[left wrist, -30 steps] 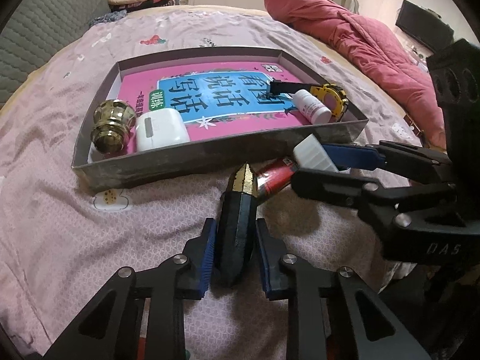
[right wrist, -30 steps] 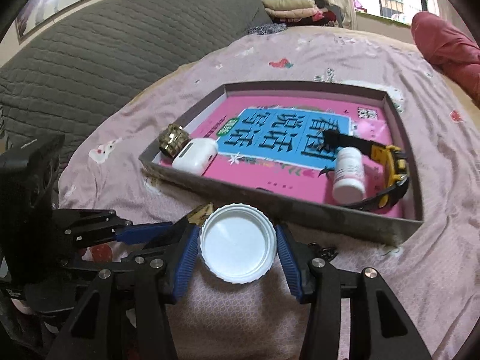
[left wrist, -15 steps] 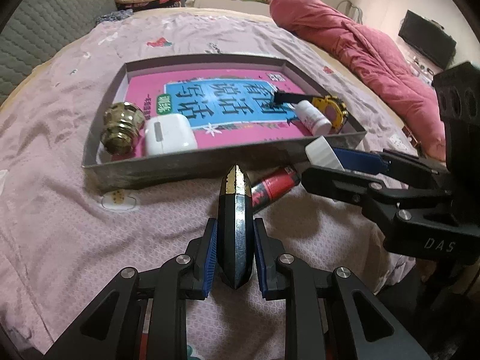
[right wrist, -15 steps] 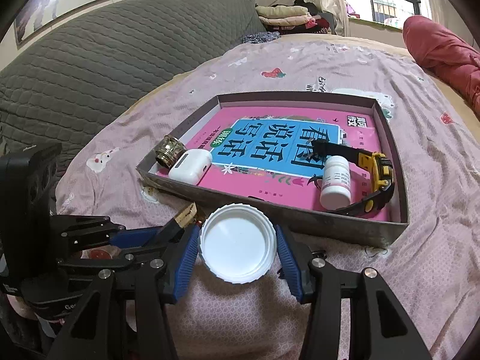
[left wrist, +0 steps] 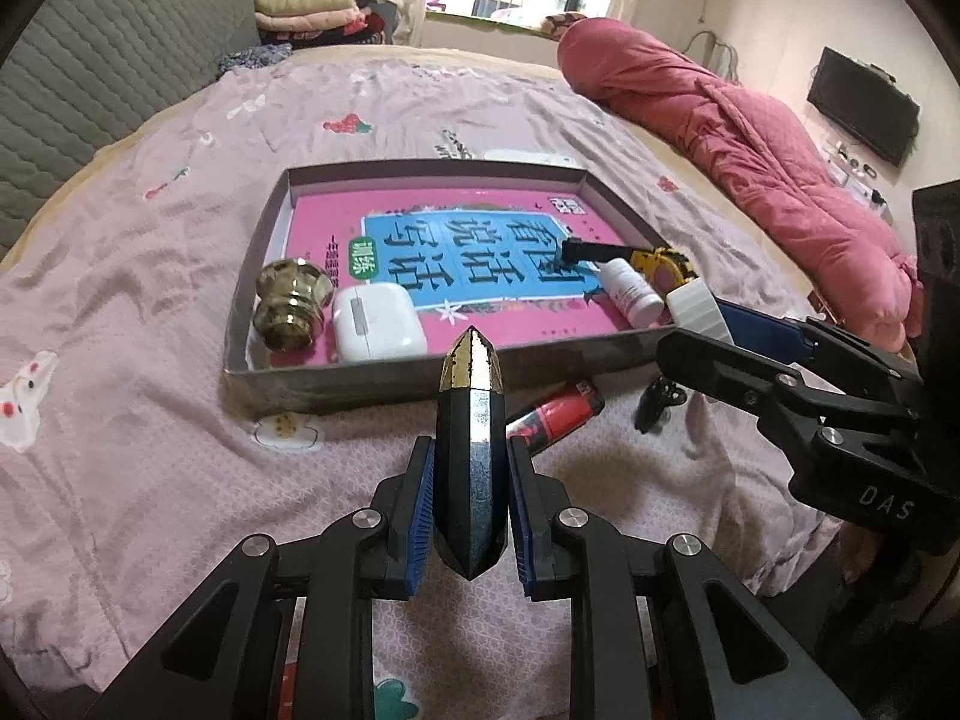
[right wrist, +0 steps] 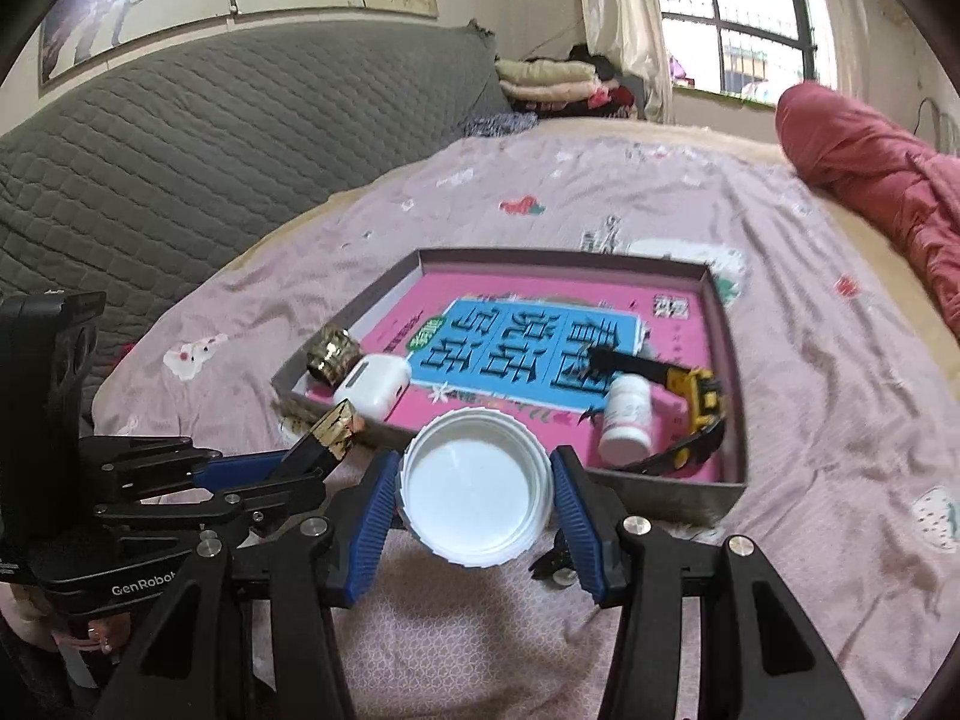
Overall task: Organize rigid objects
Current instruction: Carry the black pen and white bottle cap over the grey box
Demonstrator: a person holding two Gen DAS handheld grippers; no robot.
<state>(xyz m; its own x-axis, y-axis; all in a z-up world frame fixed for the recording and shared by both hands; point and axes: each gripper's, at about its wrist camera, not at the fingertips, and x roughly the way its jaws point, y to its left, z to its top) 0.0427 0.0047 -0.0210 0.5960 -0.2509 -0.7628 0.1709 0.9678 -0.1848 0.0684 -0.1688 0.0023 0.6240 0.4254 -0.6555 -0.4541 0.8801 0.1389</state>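
My left gripper (left wrist: 470,483) is shut on a black faceted case with a gold tip (left wrist: 471,450), held above the bed in front of the tray; it also shows in the right wrist view (right wrist: 333,429). My right gripper (right wrist: 477,495) is shut on a white round lid (right wrist: 477,489), hollow side toward the camera, raised near the tray's front right; the lid shows in the left wrist view (left wrist: 696,309). The grey cardboard tray (left wrist: 384,381) holds a pink book (left wrist: 480,258), a brass knob (left wrist: 291,303), a white earbud case (left wrist: 375,321), a small white bottle (left wrist: 630,294) and a yellow-black tape measure (left wrist: 660,255).
A red lighter (left wrist: 558,414) and a small black item (left wrist: 657,405) lie on the pink sheet in front of the tray. A red quilt (left wrist: 750,138) lies at the right. A grey padded headboard (right wrist: 210,150) stands at the left, folded clothes (left wrist: 306,6) at the back.
Both grippers have risen with their loads, so the tray now looks smaller and farther below. The black case turned edge-on in the left gripper. Tray contents have not moved.
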